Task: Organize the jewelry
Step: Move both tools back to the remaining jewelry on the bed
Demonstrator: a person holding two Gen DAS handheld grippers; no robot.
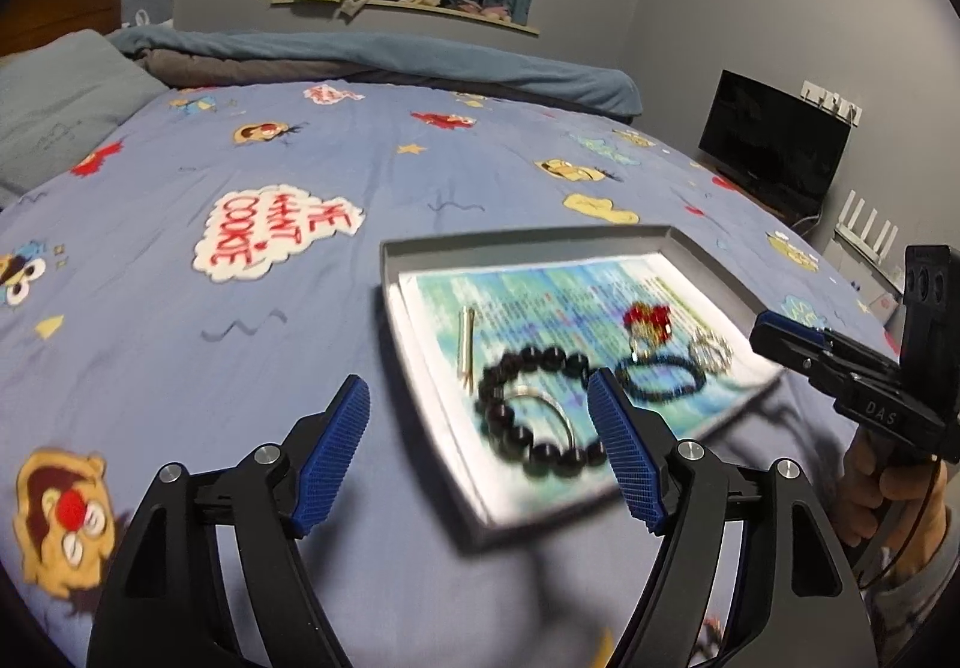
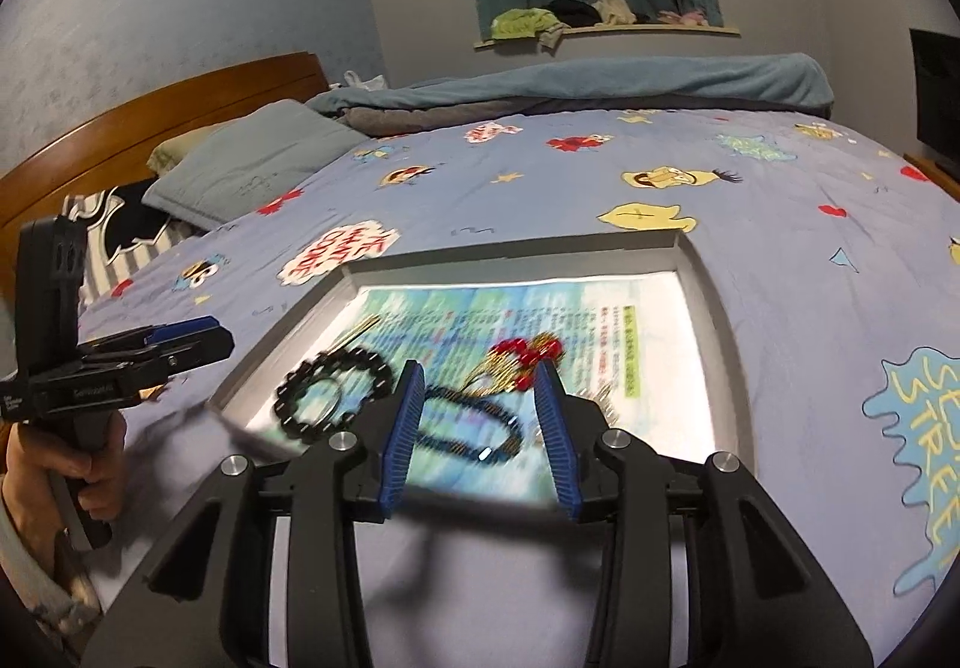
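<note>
A shallow grey tray (image 1: 420, 344) (image 2: 720, 320) lined with a printed sheet lies on the bed. In it lie a black bead bracelet (image 1: 534, 410) (image 2: 333, 398), a thin dark bracelet (image 1: 660, 377) (image 2: 474, 428), a red and gold piece (image 1: 648, 323) (image 2: 525, 353), a silvery piece (image 1: 711, 353) and a gold pin (image 1: 466, 347) (image 2: 366, 329). My left gripper (image 1: 480, 428) is open and empty over the tray's near left corner. My right gripper (image 2: 480, 404) is open and empty above the thin dark bracelet; it shows at the right of the left wrist view (image 1: 780, 338).
The bed has a blue cartoon sheet (image 1: 270, 158). A pillow (image 2: 252, 164) and rolled blanket (image 2: 600, 80) lie at the far side, with a wooden headboard (image 2: 150, 110). A dark screen (image 1: 774, 146) stands beyond the bed on the right.
</note>
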